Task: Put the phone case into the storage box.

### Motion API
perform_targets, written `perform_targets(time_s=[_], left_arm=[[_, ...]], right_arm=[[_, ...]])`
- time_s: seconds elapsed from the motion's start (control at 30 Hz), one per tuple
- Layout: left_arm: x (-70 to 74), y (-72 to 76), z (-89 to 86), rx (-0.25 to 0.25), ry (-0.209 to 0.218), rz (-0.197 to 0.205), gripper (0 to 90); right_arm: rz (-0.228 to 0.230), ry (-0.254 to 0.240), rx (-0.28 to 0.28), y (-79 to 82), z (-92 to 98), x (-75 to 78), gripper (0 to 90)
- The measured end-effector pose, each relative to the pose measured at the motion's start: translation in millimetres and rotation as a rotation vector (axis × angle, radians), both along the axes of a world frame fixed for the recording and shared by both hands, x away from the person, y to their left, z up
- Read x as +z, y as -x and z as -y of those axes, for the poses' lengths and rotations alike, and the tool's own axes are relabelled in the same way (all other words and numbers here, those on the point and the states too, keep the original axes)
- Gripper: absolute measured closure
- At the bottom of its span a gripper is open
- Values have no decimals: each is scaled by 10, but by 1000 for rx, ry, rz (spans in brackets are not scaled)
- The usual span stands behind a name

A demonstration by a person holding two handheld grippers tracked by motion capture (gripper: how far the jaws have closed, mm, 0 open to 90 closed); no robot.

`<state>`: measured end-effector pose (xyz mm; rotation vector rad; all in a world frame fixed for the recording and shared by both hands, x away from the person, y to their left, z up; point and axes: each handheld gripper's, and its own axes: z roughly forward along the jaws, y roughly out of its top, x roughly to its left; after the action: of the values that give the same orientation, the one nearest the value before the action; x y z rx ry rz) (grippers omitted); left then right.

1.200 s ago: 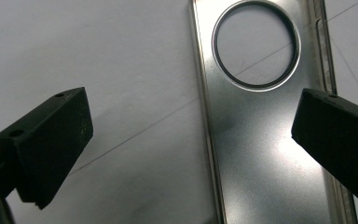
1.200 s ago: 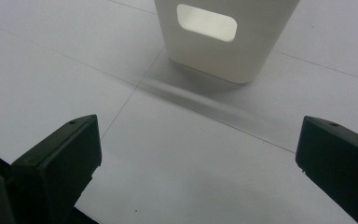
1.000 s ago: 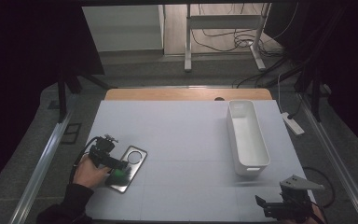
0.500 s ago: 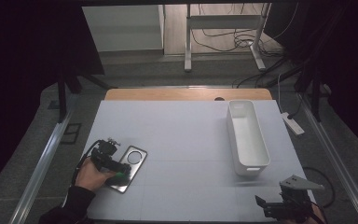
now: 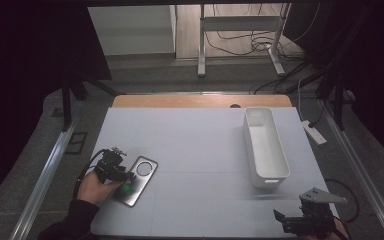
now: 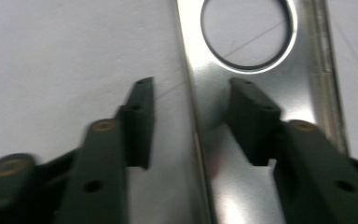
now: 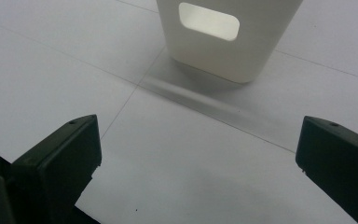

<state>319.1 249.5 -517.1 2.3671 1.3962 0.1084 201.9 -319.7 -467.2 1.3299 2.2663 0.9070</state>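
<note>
A shiny metal plate (image 5: 139,176) with a round hole (image 6: 247,35) lies flat near the table's front left. A hand holds my left gripper (image 5: 125,181) low over the plate's near end. In the left gripper view my left gripper (image 6: 191,95) straddles the plate's long edge (image 6: 193,116), one jaw over the white table and one over the metal. The jaws have just been closing, with a gap still on each side of the edge. My right gripper (image 5: 286,223) rests at the front right, and in its own view my right gripper (image 7: 198,140) stands wide open with nothing in it.
A long white bin (image 5: 265,147) stands at the right, its end wall with a handle slot (image 7: 209,21) facing the right gripper. The white table (image 5: 200,145) has a wooden strip at its far edge. Metal rails run along both sides.
</note>
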Motion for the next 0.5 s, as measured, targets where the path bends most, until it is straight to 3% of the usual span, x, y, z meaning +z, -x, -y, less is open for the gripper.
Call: perform_targets(time_s=[0.1, 0.3, 0.5], left_arm=[[9, -12, 9, -11, 24, -24, 681], [13, -20, -16, 23, 16, -15, 836], [10, -19, -25, 37, 27, -21, 868]], right_arm=[[1, 0, 0, 1, 1, 0, 8], [0, 0, 1, 0, -1, 0, 8], [-1, 1, 1, -1, -1, -1, 8]])
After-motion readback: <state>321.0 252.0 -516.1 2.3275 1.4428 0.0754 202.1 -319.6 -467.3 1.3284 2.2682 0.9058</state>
